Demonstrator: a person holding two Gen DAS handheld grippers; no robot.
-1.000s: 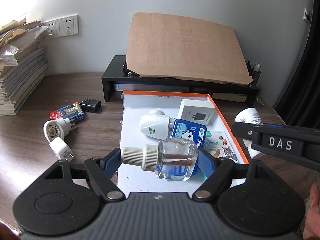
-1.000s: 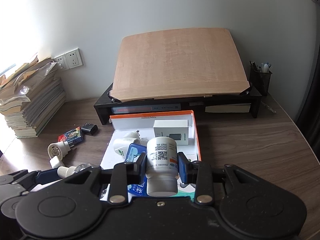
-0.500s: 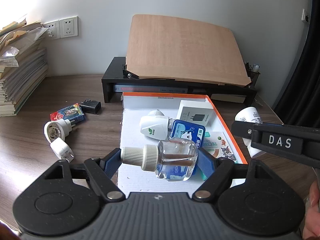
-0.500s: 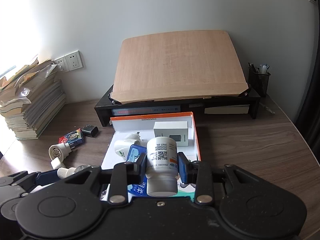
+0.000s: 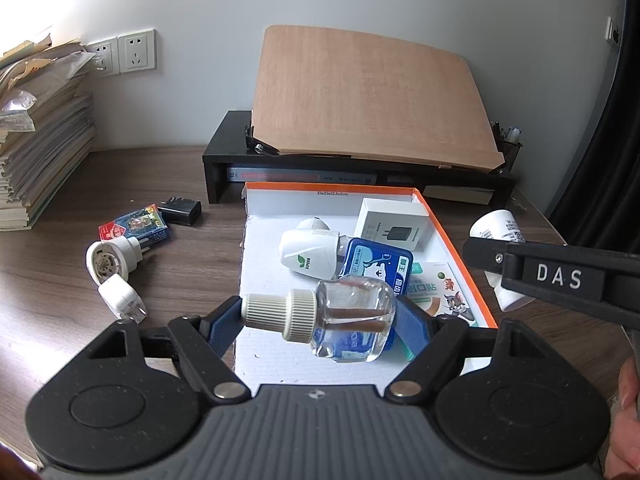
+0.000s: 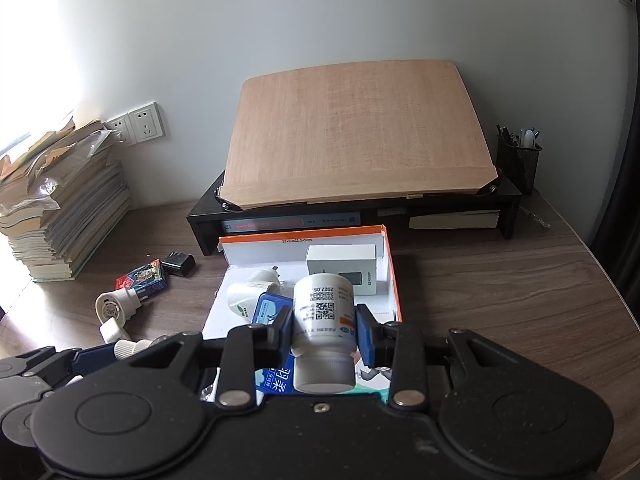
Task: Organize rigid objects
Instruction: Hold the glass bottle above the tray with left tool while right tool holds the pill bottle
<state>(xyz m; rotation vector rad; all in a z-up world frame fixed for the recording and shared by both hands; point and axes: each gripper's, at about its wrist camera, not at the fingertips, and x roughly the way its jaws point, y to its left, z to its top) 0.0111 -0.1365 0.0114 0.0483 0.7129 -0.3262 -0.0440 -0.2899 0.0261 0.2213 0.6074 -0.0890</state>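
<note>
My left gripper is shut on a clear glass bottle with a ribbed white cap, held sideways above the near end of an orange-edged white box. My right gripper is shut on a white pill bottle, cap towards me, over the same box. The pill bottle also shows at the right of the left wrist view. In the box lie a white plug-in device, a blue tin, a white charger box and a flat plaster pack.
On the wooden desk left of the box lie two white adapters, a red and blue card pack and a black charger. A black riser with a tilted wooden board stands behind. A paper stack stands left, a pen holder right.
Both grippers have risen and drawn back a little, so the box and desk look slightly farther. Each still holds its bottle.
</note>
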